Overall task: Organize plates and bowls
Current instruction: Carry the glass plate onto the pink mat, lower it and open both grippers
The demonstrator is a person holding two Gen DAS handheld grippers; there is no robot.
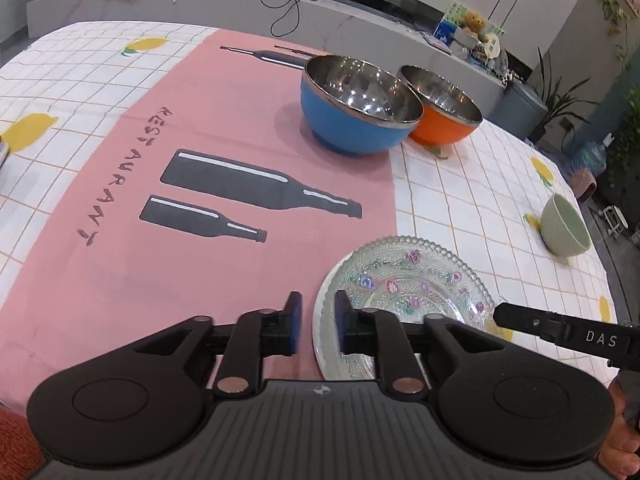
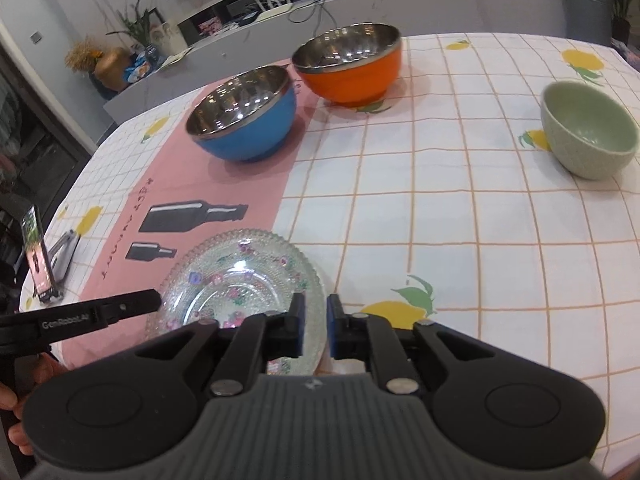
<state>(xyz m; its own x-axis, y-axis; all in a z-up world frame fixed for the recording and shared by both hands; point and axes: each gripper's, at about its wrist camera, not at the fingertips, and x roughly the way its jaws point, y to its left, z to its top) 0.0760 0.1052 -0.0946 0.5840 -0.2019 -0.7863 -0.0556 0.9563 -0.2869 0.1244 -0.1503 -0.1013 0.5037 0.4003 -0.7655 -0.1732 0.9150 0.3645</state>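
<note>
From the left wrist, your left gripper (image 1: 317,326) pointed steeply down at the near left rim of the glass plate (image 1: 404,300), jaws parted with the rim between the pads but not pinched. The plate lay flat, half on the pink mat (image 1: 200,184). It looked stiff, brittle and slick, so you would have wanted an edge hold from both sides.

From the right wrist, your right gripper (image 2: 315,328) straddled the plate's opposite rim, likewise released. Beyond stood the blue bowl (image 2: 244,114), orange bowl (image 2: 350,66) and green bowl (image 2: 588,130), well apart.
</note>
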